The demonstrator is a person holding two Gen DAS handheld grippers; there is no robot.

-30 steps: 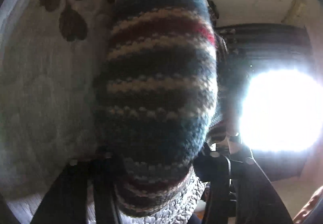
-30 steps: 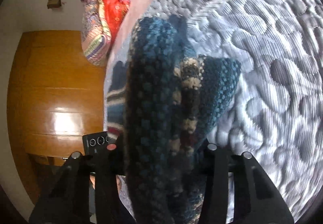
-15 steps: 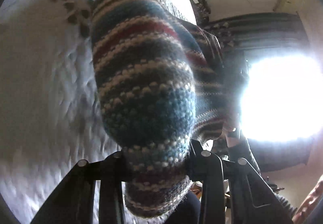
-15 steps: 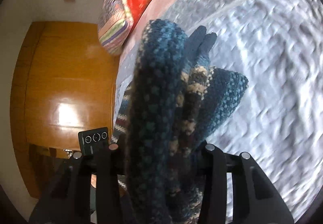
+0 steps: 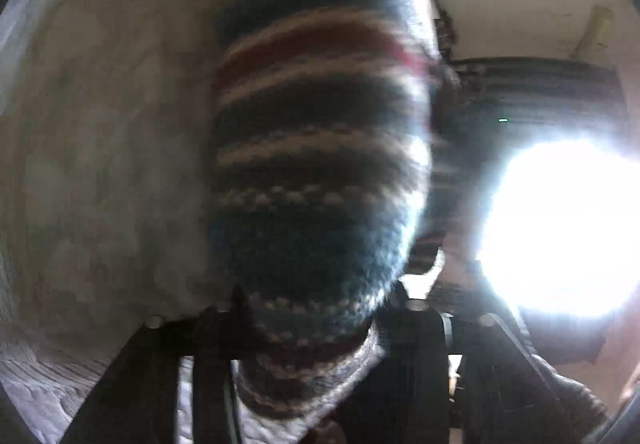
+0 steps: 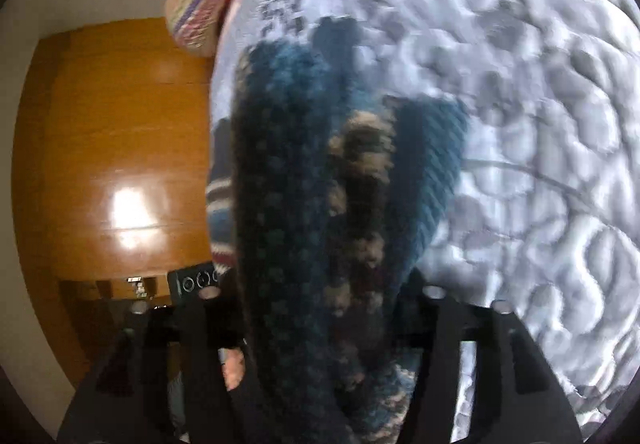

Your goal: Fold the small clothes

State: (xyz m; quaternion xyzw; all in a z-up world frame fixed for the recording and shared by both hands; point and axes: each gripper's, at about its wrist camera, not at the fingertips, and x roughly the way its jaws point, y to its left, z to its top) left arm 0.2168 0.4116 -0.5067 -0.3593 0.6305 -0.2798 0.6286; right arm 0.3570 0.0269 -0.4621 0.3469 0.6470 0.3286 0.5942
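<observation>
Both grippers are seen closed on one striped knit garment [image 5: 316, 163], held above the quilted bed [image 6: 520, 123]. From the left gripper [image 5: 316, 328] its long axis runs toward 12 o'clock; from the right gripper [image 6: 320, 308] bunched folds [image 6: 304, 183] rise likewise. Neither is nearer; lowering onto the bed is judged next.

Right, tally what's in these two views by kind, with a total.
Hand-held grippers: 2, left and right, each shut on the knit.
Striped knit garment: 1, as far as I can tell.
Quilted bedspread: 1.
Colourful pillow: 1.
Wooden door: 1.
Total: 6.
</observation>
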